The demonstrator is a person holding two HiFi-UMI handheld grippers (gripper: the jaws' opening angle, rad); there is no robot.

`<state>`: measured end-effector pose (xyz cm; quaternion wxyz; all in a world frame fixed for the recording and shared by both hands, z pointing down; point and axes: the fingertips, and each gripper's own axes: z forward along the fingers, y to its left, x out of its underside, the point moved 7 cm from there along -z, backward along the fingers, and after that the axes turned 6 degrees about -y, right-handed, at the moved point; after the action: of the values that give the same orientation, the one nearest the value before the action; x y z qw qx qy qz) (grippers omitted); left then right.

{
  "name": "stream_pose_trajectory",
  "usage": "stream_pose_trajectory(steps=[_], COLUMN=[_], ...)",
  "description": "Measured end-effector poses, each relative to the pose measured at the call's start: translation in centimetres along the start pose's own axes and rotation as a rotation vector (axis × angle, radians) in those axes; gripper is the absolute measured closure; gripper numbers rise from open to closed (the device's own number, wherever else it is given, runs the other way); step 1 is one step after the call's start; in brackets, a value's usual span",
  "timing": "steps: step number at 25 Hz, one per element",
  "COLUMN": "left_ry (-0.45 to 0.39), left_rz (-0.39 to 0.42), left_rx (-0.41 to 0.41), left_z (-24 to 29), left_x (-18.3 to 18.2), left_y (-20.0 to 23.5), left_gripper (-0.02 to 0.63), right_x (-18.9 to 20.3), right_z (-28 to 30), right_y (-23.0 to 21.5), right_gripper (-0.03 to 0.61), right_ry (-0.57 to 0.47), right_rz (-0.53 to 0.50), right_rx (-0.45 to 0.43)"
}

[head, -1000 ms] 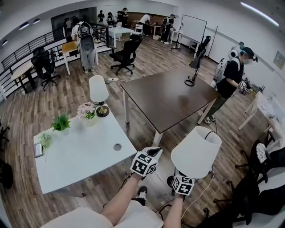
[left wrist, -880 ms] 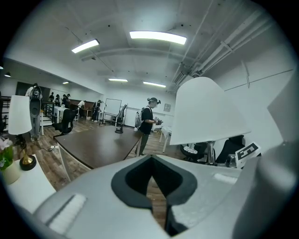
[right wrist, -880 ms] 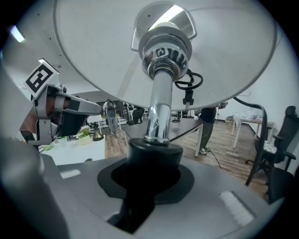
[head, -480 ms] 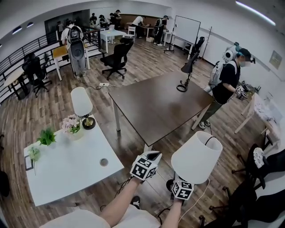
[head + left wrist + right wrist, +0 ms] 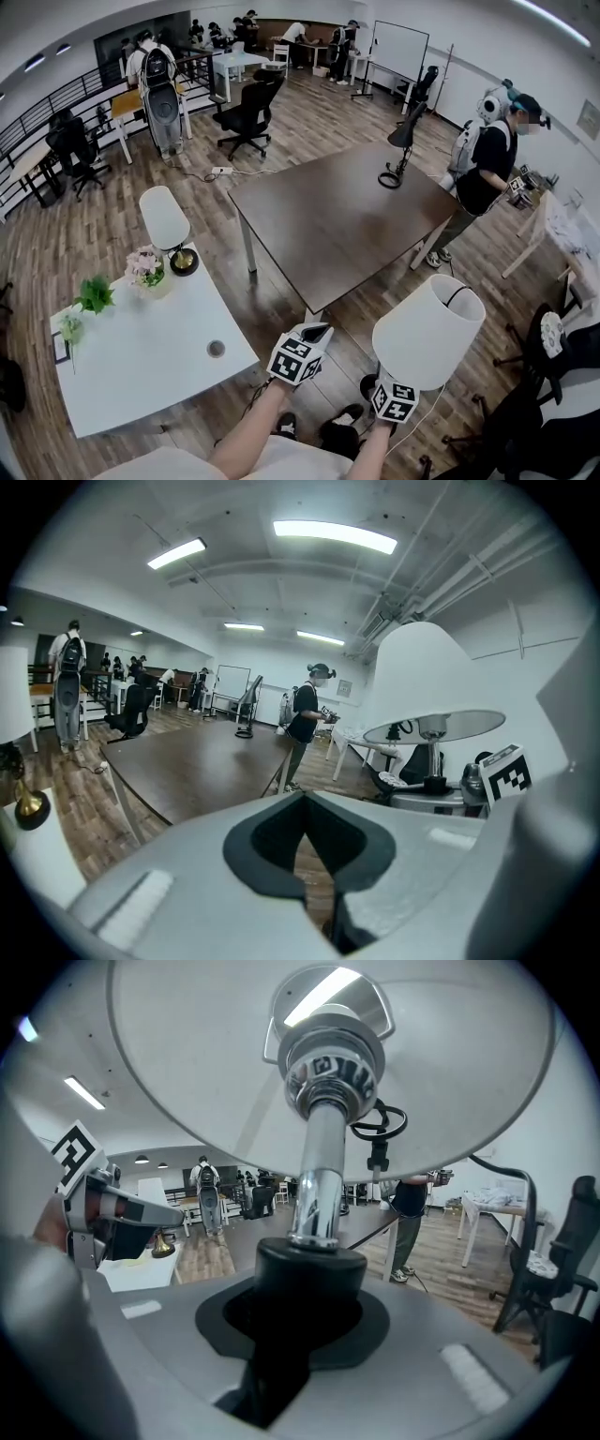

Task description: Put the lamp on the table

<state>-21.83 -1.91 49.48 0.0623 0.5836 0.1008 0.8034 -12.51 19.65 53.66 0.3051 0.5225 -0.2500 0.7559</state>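
Far left: white table (image 5: 141,366) bearing a second white-shaded lamp (image 5: 165,217) and pink flowers (image 5: 145,266). Centre: dark brown table (image 5: 337,216), black desk lamp (image 5: 401,150) at its far edge. Below centre: left gripper (image 5: 316,330), jaws closed together, nothing between them. Just right: right gripper (image 5: 386,382), clamped on the black collar (image 5: 309,1265) at the foot of the lamp (image 5: 427,330). Held upright in the air over the wood floor, near the brown table's front corner. White conical shade, open at the top; polished chrome stem (image 5: 314,1176).
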Motion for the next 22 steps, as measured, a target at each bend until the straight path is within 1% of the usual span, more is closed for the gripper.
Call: stream_pose_trajectory(steps=[5, 9, 11, 18, 22], left_ry=[-0.023, -0.043, -0.050, -0.079, -0.101], left_rz=[-0.012, -0.024, -0.025, -0.002, 0.003], left_rx=[-0.058, -0.136, -0.161, -0.191, -0.193], left_z=[0.8, 1.9, 3.0, 9.2, 13.5], left_x=[-0.8, -1.8, -2.5, -5.8, -7.4], left_y=[2.0, 4.3, 4.8, 5.1, 5.1], left_gripper=[0.614, 0.614, 0.614, 0.614, 0.614], right_x=[-0.9, -2.0, -2.6, -5.3, -7.0], right_z=[3.6, 7.4, 9.0, 14.7, 17.5], right_y=[-0.4, -0.4, -0.8, -4.2, -6.8], right_gripper=[0.471, 0.471, 0.471, 0.471, 0.471], right_ry=[-0.004, -0.019, -0.020, -0.031, -0.043], right_rz=[-0.027, -0.008, -0.010, -0.073, -0.089], right_rx=[-0.048, -0.122, -0.156, -0.223, -0.238])
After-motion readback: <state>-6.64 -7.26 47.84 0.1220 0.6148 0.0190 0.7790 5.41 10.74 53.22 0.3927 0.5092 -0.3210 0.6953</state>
